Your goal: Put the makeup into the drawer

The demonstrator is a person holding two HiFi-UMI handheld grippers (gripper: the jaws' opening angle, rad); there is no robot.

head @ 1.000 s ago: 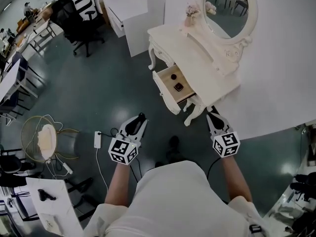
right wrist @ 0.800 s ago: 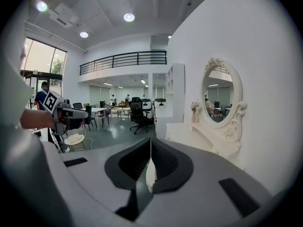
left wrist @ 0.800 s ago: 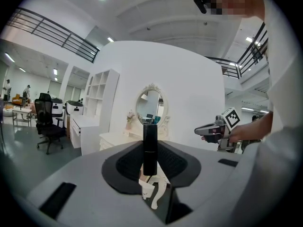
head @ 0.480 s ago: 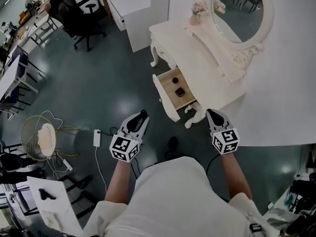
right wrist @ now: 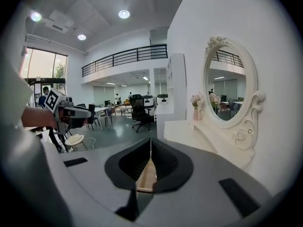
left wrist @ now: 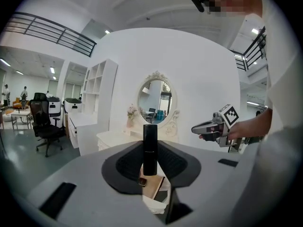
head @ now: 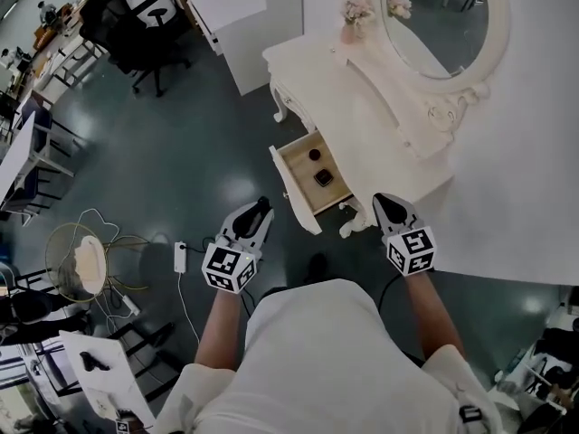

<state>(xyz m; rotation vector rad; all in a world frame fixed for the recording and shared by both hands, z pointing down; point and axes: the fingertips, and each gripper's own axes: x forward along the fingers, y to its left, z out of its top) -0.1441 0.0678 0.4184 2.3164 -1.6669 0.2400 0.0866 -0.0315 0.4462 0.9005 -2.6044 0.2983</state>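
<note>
Left gripper view: left gripper [left wrist: 150, 163] is clamped on the black makeup tube [left wrist: 150, 143]. The tube stands upright between the pads with its top end well above them; the head view gives only its dark tip. Behind the tube are the white vanity table [head: 362, 107] and its oval mirror [left wrist: 155, 94]. Right gripper view: right gripper [right wrist: 150, 159] has its jaws pressed together, with nothing between them. Only the head view shows the layout. The drawer [head: 291, 191] is pulled out of the table's front, with a round dark item [head: 314, 155] and a square dark item [head: 323, 178] on its wooden floor. The left gripper is near the drawer front but apart from it; the right gripper is just beside the curved table leg [head: 353, 222]. Against a second ago: left gripper closer to the drawer front, tube gripped the same, drawer contents unchanged.
</note>
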